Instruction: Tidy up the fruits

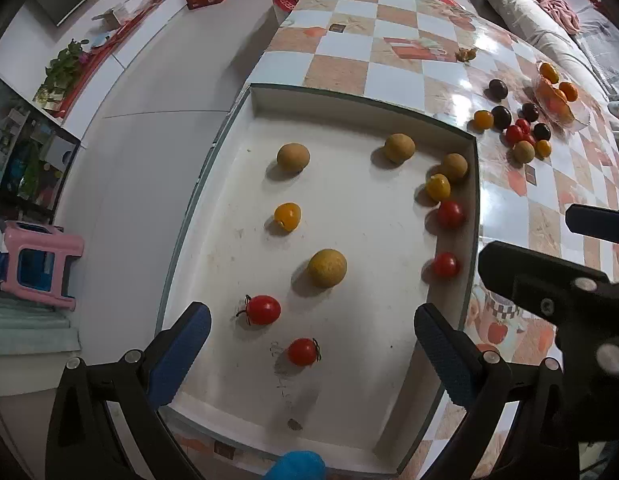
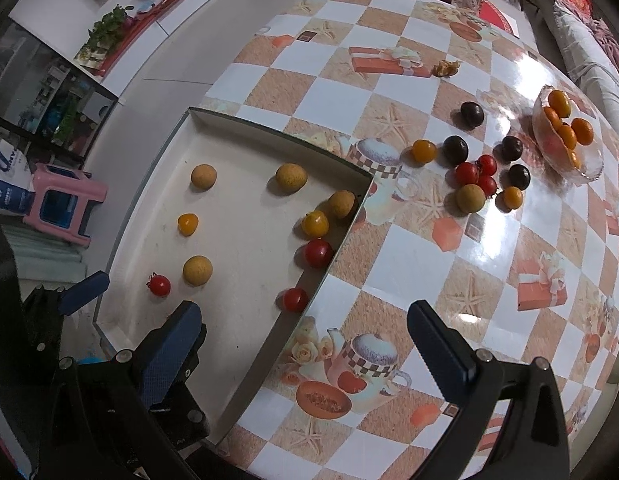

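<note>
Both grippers are hanging empty, jaws spread wide. The left gripper [image 1: 312, 344] is hovering over the white tray [image 1: 361, 100], with a red cherry tomato [image 1: 303, 351] sitting right between its fingers. The loose fruit pile [image 2: 475, 178] is lying on the checkered table [image 2: 429, 248], ahead and slightly right of the right gripper [image 2: 305, 340], well apart. The right gripper is looking nearer to it. Round fruit, no long axis.
</note>
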Tool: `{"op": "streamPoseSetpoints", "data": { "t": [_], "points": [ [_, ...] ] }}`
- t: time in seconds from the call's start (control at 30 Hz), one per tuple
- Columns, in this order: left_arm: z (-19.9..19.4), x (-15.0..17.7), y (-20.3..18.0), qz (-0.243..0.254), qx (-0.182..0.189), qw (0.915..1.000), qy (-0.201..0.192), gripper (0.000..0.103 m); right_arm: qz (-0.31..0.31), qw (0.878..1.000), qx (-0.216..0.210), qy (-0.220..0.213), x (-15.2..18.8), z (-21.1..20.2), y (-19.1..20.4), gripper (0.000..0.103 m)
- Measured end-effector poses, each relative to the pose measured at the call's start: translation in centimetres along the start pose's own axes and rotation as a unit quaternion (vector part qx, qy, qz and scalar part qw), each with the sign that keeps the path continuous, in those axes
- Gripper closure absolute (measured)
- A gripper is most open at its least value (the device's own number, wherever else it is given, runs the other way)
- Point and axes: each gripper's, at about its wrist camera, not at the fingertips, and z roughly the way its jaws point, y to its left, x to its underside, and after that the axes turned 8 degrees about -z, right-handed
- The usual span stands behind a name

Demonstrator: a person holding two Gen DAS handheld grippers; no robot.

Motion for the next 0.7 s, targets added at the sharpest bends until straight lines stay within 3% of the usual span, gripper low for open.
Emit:
{"op": "streamPoseSetpoints", "data": {
  "t": [0.7],
  "points": [
    [0.5,0.8,-0.2,0.017,-0.002,0.9998,0.011,0.001,-0.003,1.0,0.002,0.019,0.1,1.0,0.5,0.0]
  ]
}}
